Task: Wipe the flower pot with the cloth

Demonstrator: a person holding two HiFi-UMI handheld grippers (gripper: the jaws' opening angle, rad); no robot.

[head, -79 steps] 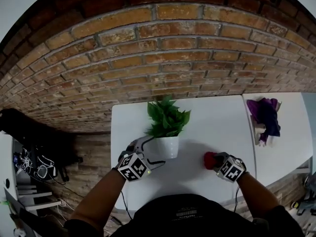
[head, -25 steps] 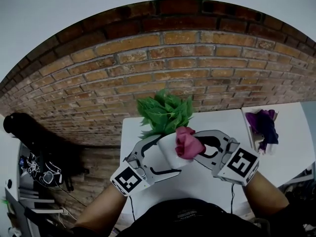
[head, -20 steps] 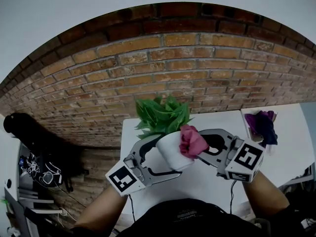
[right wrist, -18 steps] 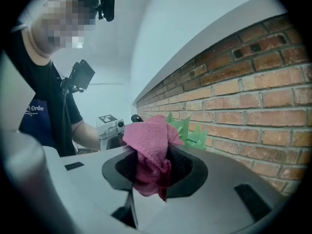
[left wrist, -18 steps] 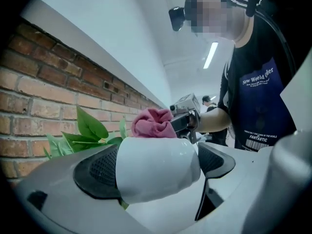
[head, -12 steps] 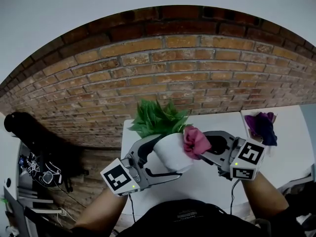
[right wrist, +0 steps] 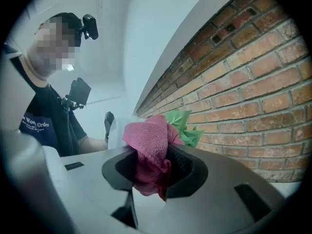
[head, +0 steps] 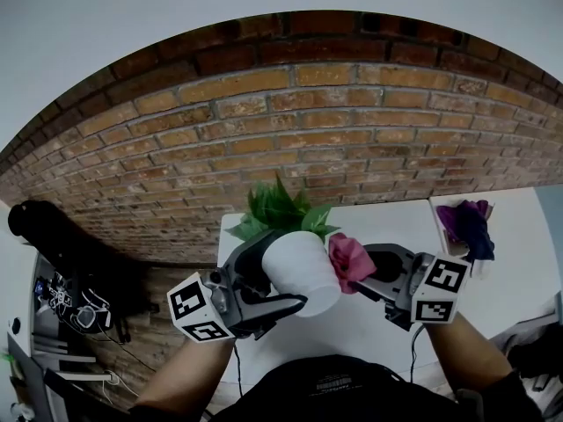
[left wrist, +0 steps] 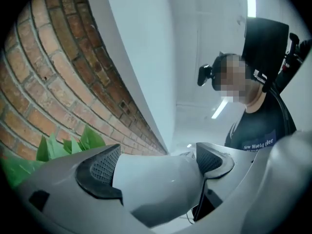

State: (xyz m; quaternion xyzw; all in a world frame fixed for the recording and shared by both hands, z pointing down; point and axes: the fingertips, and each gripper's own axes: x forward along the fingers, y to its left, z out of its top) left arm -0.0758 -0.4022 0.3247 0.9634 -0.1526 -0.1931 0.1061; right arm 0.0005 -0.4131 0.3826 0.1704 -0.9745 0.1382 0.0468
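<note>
Left gripper [left wrist: 153, 167] is holding the white flower pot [head: 299, 266] across its body. Both pads are pressing on the wall, jaws set wide and just now closing a touch further. The pot is hanging clear of the white table [head: 369, 323] below and is tilting, with its green plant [head: 280, 209] pointing away past the jaw tips.

Right gripper [right wrist: 151, 165] is clamping a bunched pink cloth [right wrist: 148, 145]. The wad is sticking out ahead of its tips and sitting against, or just beside, the pot wall facing it.

Handling, by judgement:
- The pot looks smooth, rigid and fairly light, so it is probably slippery under ribbed pads.
- It tapers toward the base, so a firm wipe may be pushing it out of the jaws. The mid-body grip seems right.
- The cloth is soft and yielding, so it should be folding around the curve rather than scratching.
- The leaves are delicate, so wiping is better kept below the rim.

Room:
- There is open air around both grippers.
- The brick wall [head: 352, 130] is standing well beyond the tips.
- The table edge is lying beneath and toward the person.
- A purple bundle [head: 466, 222] is lying well off to the right gripper's outer side.
</note>
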